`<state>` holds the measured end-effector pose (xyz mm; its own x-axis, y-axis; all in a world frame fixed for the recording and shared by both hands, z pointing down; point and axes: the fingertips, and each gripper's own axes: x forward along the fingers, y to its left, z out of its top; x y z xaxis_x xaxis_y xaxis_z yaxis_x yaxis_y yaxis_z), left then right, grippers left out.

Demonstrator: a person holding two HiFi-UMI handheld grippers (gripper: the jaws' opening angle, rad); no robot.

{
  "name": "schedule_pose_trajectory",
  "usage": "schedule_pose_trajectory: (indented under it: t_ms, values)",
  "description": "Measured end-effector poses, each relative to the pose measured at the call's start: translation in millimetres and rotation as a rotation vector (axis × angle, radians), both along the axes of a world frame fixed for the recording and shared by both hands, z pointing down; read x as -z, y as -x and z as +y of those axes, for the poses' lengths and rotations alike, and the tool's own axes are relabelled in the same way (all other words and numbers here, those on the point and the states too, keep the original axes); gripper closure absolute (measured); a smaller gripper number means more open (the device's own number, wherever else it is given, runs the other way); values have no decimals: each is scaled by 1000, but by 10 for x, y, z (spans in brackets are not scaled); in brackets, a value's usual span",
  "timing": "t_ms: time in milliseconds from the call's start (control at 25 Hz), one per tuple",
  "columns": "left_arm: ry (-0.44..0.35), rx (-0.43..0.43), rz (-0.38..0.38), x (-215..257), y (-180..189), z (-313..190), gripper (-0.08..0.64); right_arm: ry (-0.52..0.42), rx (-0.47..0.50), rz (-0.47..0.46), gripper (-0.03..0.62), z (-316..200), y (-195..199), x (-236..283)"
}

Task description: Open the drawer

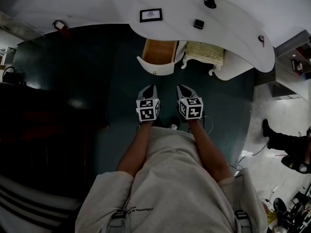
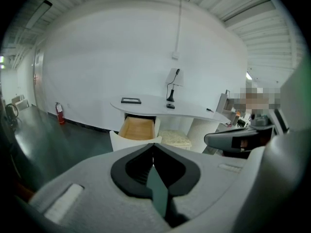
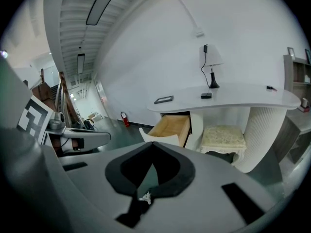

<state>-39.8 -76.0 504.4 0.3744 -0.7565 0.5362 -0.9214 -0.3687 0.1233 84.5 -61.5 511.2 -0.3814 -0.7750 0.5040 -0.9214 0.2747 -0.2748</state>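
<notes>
Drawer [image 1: 159, 52] well beyond both jaws

One white surface [image 1: 233, 28] carries one lamp [image 1: 210, 2], one dark flat frame [image 1: 150, 15] and one small black box [image 1: 198, 24], with one pulled-out drawer [image 1: 158, 57], one cushioned stool [image 1: 204, 53], one red fire extinguisher [image 1: 60, 27], and two grippers, the left gripper [image 1: 151, 87] and the right gripper [image 1: 181, 87].

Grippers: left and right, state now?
Left grey two-jaw gripper: shut, holding nothing.
Right grey two-jaw gripper: shut, holding nothing.

Drawer [image 1: 158, 57] under desk [image 1: 194, 4], beside likely stool [image 1: 204, 55]
</notes>
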Motion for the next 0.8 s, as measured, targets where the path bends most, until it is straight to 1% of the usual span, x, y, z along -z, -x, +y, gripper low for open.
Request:
schedule_pose_trajectory:
  t_ms: [320, 520, 800]
  values:
    - [4, -5, -19, 0, 56, -12, 550, -25, 14, -4, 577, -48, 80, 86]
    - [10, 6, 16, 8, 2, -52, 549, -42, 14, -6, 577, -70, 62, 149]
    - [15, -16, 14, -11, -97, -30, 549, -43, 13, -2, 577, -47, 9, 141]
